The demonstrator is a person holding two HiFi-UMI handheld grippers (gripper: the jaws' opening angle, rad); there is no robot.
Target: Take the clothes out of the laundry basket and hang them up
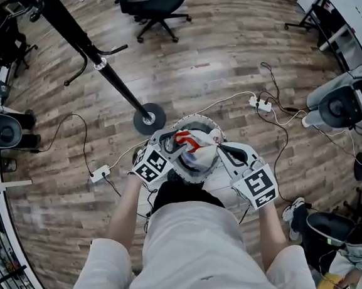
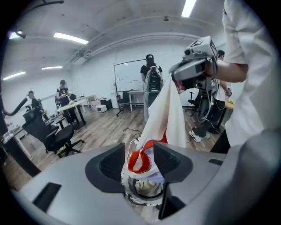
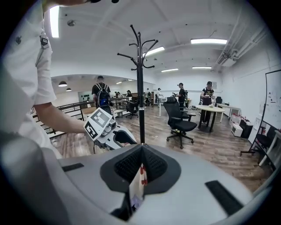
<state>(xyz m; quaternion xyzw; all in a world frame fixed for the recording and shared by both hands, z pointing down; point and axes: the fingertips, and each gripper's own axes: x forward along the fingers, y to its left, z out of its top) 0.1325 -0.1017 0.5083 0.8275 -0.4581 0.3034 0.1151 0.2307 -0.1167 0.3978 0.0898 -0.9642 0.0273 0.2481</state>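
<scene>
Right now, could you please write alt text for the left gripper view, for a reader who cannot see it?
A white garment with red trim hangs between the open jaws of the left gripper, stretched up to the right gripper, which clamps its upper edge. Below, the laundry basket shows through the gap; behind stand people and a whiteboard.

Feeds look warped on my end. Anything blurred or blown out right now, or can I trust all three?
Head view: evenly lit, fisheye curves the wood-plank floor toward the edges. Left gripper view: heavy barrel distortion, the ceiling strip light glares, the white garment with red trim reads clearly. Right gripper view: sharp, the black metal coat stand crisp, the ceiling light panel blown out.
</scene>
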